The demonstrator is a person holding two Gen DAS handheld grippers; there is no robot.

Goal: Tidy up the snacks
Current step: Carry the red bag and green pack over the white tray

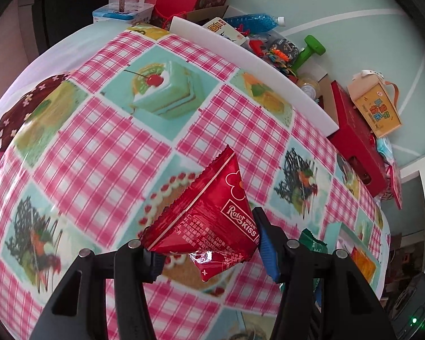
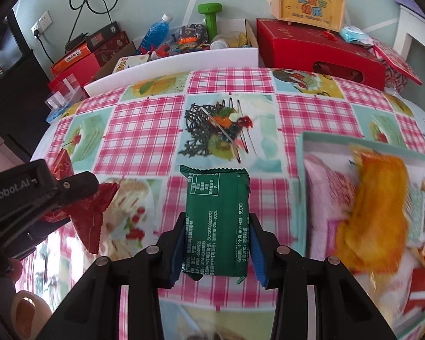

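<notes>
My left gripper (image 1: 206, 243) is shut on a red triangular snack packet (image 1: 212, 215) marked "Rater Kiss" and holds it above the checked tablecloth (image 1: 99, 155). The same packet (image 2: 87, 212) and left gripper (image 2: 70, 198) show at the left of the right wrist view. My right gripper (image 2: 215, 243) is shut on a green rectangular snack packet (image 2: 216, 221), also lifted off the table; a corner of it (image 1: 311, 243) shows in the left wrist view. A teal-rimmed box (image 2: 306, 170) at the right holds an orange packet (image 2: 374, 206) and other snacks.
A white foam board (image 2: 172, 65) lines the table's far edge. Behind it lie red gift boxes (image 2: 320, 48), a yellow carry box (image 2: 311, 5), a green dumbbell (image 2: 209, 17), a blue bottle (image 2: 155, 34) and a clear plastic box (image 2: 65, 90).
</notes>
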